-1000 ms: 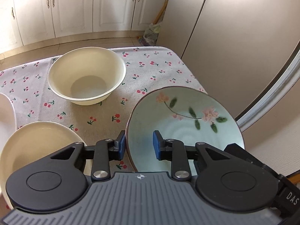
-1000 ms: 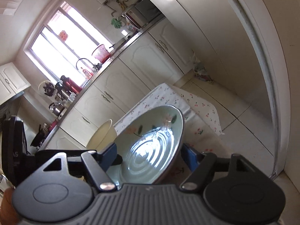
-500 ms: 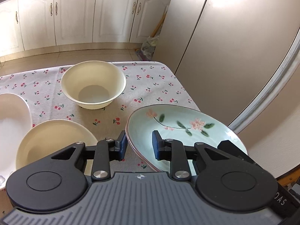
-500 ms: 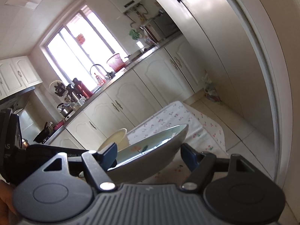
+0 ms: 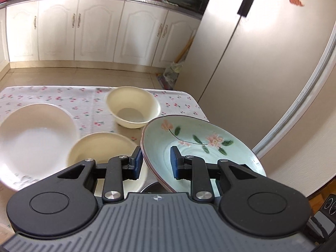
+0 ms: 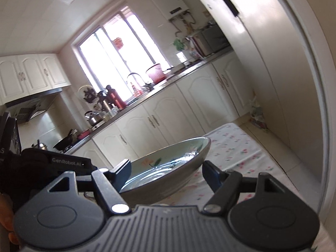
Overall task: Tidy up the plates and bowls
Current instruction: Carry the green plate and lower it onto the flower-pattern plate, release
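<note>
A pale green plate (image 5: 201, 145) with pink flowers and a brown rim hangs tilted above the right end of the table. My left gripper (image 5: 155, 162) is shut on its near rim, one blue pad outside and one inside. In the right wrist view the same plate (image 6: 168, 159) lies almost edge-on between the fingers of my right gripper (image 6: 168, 171), which is shut across its lower body. A deep cream bowl (image 5: 132, 109) stands on the table beyond the plate. A shallower cream bowl (image 5: 100, 149) and a large white dish (image 5: 35, 138) sit to the left.
The table (image 5: 52, 96) wears a cherry-print cloth; its right edge ends near a tall beige fridge (image 5: 252, 63). White cabinets (image 5: 94, 25) line the far wall past open floor. A dark round metal thing (image 5: 151, 185) shows under the plate's near edge.
Both grippers have risen and drawn back with the green plate, now clear of the cloth. It looks flatter in the right view. The white dish has come into view at the left.
</note>
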A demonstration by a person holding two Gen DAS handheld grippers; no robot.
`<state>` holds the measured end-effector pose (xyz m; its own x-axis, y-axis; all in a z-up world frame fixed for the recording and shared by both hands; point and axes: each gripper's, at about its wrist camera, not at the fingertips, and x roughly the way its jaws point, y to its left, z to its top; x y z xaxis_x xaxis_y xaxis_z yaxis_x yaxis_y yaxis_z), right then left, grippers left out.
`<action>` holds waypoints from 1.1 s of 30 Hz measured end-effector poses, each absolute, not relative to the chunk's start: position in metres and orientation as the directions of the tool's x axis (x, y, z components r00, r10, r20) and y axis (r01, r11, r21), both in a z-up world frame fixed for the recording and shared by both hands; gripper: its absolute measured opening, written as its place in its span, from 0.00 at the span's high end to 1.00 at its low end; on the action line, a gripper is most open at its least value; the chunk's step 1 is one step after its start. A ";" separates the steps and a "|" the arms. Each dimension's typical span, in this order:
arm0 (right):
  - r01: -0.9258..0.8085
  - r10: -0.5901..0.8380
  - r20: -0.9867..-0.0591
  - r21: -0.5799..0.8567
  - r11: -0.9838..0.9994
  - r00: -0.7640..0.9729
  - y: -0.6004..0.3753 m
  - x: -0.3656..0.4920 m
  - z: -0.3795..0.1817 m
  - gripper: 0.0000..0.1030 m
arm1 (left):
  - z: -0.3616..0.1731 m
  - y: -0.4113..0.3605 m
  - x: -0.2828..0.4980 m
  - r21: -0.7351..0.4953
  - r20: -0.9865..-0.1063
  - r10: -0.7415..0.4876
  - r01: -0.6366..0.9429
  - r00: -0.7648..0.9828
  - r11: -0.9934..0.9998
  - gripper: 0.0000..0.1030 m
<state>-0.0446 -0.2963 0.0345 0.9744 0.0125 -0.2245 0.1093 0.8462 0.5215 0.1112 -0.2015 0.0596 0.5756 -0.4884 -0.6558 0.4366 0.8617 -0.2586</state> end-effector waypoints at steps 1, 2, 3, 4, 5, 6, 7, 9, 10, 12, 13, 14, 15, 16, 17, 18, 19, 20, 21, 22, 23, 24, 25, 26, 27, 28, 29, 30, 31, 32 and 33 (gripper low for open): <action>0.097 0.022 -0.222 0.513 0.853 0.975 -0.290 -0.046 0.037 0.27 | 0.063 -0.194 0.108 -0.264 -0.652 -0.487 0.428 0.582 0.865 0.73; 0.085 0.034 -0.221 0.505 0.859 0.975 -0.283 -0.046 0.039 0.27 | 0.065 -0.185 0.103 -0.268 -0.646 -0.485 0.420 0.589 0.867 0.73; 0.074 0.045 -0.222 0.497 0.865 0.974 -0.276 -0.047 0.041 0.27 | 0.068 -0.177 0.099 -0.272 -0.640 -0.484 0.414 0.597 0.869 0.73; 0.061 0.057 -0.221 0.491 0.869 0.974 -0.269 -0.048 0.043 0.27 | 0.070 -0.168 0.095 -0.275 -0.634 -0.482 0.406 0.605 0.872 0.73; 0.047 0.069 -0.219 0.486 0.873 0.973 -0.262 -0.049 0.045 0.27 | 0.072 -0.159 0.090 -0.279 -0.628 -0.479 0.396 0.614 0.875 0.73; 0.032 0.083 -0.217 0.481 0.876 0.973 -0.255 -0.050 0.047 0.27 | 0.074 -0.150 0.085 -0.283 -0.622 -0.474 0.386 0.623 0.878 0.73; 0.016 0.098 -0.215 0.474 0.881 0.972 -0.246 -0.051 0.049 0.27 | 0.075 -0.140 0.079 -0.285 -0.617 -0.468 0.375 0.633 0.882 0.73; -0.016 0.129 -0.217 0.458 0.889 0.968 -0.230 -0.054 0.053 0.27 | 0.079 -0.120 0.073 -0.293 -0.610 -0.455 0.349 0.648 0.890 0.73; -0.036 0.149 -0.217 0.452 0.891 0.965 -0.222 -0.055 0.055 0.27 | 0.079 -0.108 0.069 -0.300 -0.609 -0.447 0.331 0.656 0.895 0.73; -0.077 0.191 -0.217 0.445 0.892 0.957 -0.205 -0.056 0.058 0.27 | 0.079 -0.085 0.061 -0.313 -0.608 -0.428 0.294 0.668 0.903 0.73; -0.098 0.212 -0.217 0.441 0.892 0.953 -0.196 -0.057 0.059 0.27 | 0.078 -0.073 0.056 -0.319 -0.607 -0.419 0.276 0.675 0.907 0.73; -0.117 0.232 -0.217 0.438 0.891 0.948 -0.187 -0.058 0.059 0.27 | 0.077 -0.063 0.050 -0.322 -0.606 -0.408 0.258 0.683 0.911 0.73; -0.137 0.252 -0.216 0.436 0.889 0.943 -0.178 -0.061 0.057 0.27 | 0.077 -0.052 0.044 -0.322 -0.603 -0.395 0.241 0.693 0.916 0.73; -0.159 0.273 -0.217 0.432 0.888 0.937 -0.170 -0.062 0.057 0.27 | 0.075 -0.041 0.038 -0.319 -0.600 -0.379 0.223 0.704 0.921 0.73; -0.179 0.294 -0.219 0.428 0.886 0.930 -0.161 -0.063 0.057 0.27 | 0.074 -0.031 0.032 -0.316 -0.598 -0.362 0.204 0.715 0.926 0.73; -0.196 0.314 -0.223 0.428 0.882 0.923 -0.152 -0.064 0.056 0.27 | 0.073 -0.021 0.026 -0.316 -0.595 -0.348 0.187 0.725 0.930 0.73; -0.214 0.335 -0.229 0.429 0.878 0.914 -0.144 -0.064 0.055 0.27 | 0.072 -0.010 0.021 -0.318 -0.592 -0.333 0.167 0.734 0.933 0.73; -0.232 0.355 -0.234 0.428 0.873 0.905 -0.136 -0.065 0.055 0.27 | 0.071 0.002 0.014 -0.321 -0.591 -0.319 0.147 0.741 0.936 0.73; -0.247 0.373 -0.241 0.427 0.870 0.896 -0.129 -0.065 0.054 0.27 | 0.070 0.012 0.009 -0.325 -0.589 -0.308 0.130 0.747 0.937 0.73; -0.260 0.388 -0.249 0.424 0.867 0.887 -0.123 -0.065 0.054 0.27 | 0.068 0.021 0.006 -0.330 -0.588 -0.297 0.111 0.753 0.937 0.73; -0.272 0.402 -0.256 0.423 0.864 0.879 -0.116 -0.065 0.053 0.27 | 0.066 0.029 0.001 -0.334 -0.588 -0.284 0.093 0.757 0.938 0.74; -0.283 0.414 -0.262 0.421 0.862 0.872 -0.111 -0.065 0.052 0.27 | 0.064 0.036 -0.004 -0.335 -0.589 -0.273 0.077 0.761 0.939 0.74; -0.293 0.425 -0.268 0.417 0.860 0.865 -0.105 -0.064 0.051 0.27 | 0.062 0.042 -0.008 -0.336 -0.590 -0.262 0.063 0.763 0.940 0.74; -0.301 0.433 -0.276 0.412 0.860 0.858 -0.101 -0.064 0.050 0.27 | 0.060 0.047 -0.011 -0.337 -0.593 -0.252 0.049 0.765 0.940 0.74; -0.308 0.440 -0.286 0.408 0.860 0.851 -0.096 -0.064 0.049 0.27 | 0.056 0.054 -0.014 -0.338 -0.596 -0.243 0.035 0.766 0.940 0.74; -0.312 0.447 -0.297 0.407 0.859 0.844 -0.093 -0.063 0.047 0.27 | 0.053 0.058 -0.017 -0.338 -0.598 -0.233 0.023 0.767 0.941 0.74; -0.315 0.452 -0.309 0.405 0.858 0.837 -0.089 -0.063 0.045 0.27 | 0.050 0.063 -0.018 -0.338 -0.601 -0.224 0.010 0.767 0.941 0.74; -0.317 0.455 -0.320 0.400 0.860 0.831 -0.084 -0.064 0.043 0.27 | 0.047 0.062 -0.018 -0.334 -0.606 -0.214 -0.001 0.766 0.942 0.74; -0.320 0.457 -0.335 0.391 0.863 0.824 -0.080 -0.064 0.041 0.27 | 0.046 0.061 -0.017 -0.328 -0.610 -0.204 -0.010 0.766 0.944 0.74; -0.321 0.459 -0.349 0.386 0.865 0.817 -0.077 -0.063 0.038 0.27 | 0.043 0.065 -0.018 -0.326 -0.614 -0.197 -0.018 0.765 0.945 0.74; -0.320 0.460 -0.361 0.385 0.866 0.811 -0.074 -0.064 0.036 0.27 | 0.041 0.068 -0.019 -0.324 -0.618 -0.191 -0.026 0.763 0.946 0.74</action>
<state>-0.0642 -0.0743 0.0359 0.8109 0.4603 -0.3613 -0.3197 0.8656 0.3854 -0.0192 0.0679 0.0411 0.7630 -0.1908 -0.6176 -0.0258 0.9457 -0.3240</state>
